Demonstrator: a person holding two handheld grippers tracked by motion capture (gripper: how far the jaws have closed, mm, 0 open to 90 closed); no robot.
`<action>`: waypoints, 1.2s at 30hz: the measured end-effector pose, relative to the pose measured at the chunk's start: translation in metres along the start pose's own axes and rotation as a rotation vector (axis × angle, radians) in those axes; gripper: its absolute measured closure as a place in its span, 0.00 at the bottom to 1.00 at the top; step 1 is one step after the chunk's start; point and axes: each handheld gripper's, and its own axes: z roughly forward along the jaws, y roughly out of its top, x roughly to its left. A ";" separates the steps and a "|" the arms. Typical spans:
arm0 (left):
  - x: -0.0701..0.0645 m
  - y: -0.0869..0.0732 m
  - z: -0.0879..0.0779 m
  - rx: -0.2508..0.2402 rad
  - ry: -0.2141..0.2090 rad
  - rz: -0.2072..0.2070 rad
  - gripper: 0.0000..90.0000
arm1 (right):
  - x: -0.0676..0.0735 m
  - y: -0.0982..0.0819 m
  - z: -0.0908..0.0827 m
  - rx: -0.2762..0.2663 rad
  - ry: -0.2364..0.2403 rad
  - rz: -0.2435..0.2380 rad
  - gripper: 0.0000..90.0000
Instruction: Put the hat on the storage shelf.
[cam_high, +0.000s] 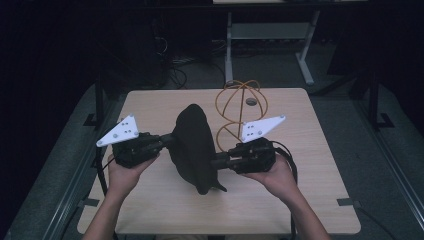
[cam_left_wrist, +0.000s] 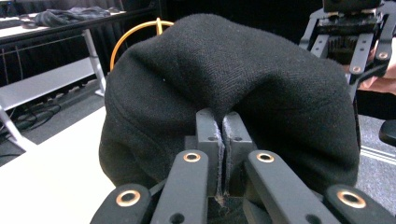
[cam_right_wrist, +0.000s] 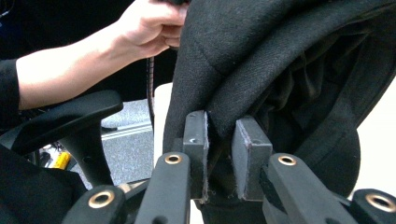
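A black fabric hat (cam_high: 192, 145) hangs above the middle of the wooden table (cam_high: 280, 200), between my two grippers. The left gripper (cam_high: 167, 141) comes in from the left and is shut on the hat's edge. In the left gripper view its pads (cam_left_wrist: 223, 121) pinch a thin fold, and the hat (cam_left_wrist: 224, 70) bulges beyond them. The right gripper (cam_high: 217, 162) meets the hat from the right. In the right gripper view its jaws (cam_right_wrist: 219, 126) stand apart, with the hat's hem (cam_right_wrist: 280, 60) hanging loosely between them.
An orange wire stand (cam_high: 241, 107) rises from the table just behind the hat, near the right gripper. A white desk frame (cam_high: 270, 30) stands on the floor beyond the table. A black chair armrest (cam_right_wrist: 65, 116) sits beside the table.
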 end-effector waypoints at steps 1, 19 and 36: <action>0.000 0.002 0.001 0.008 0.000 0.007 0.98 | 0.000 0.000 0.000 -0.001 0.000 0.000 0.85; 0.009 0.018 0.007 0.054 -0.005 0.032 0.98 | -0.018 -0.014 -0.024 -0.071 -0.087 0.098 0.48; 0.034 0.033 0.012 0.073 0.000 0.009 0.99 | -0.034 -0.102 -0.072 -0.014 -0.287 0.206 0.39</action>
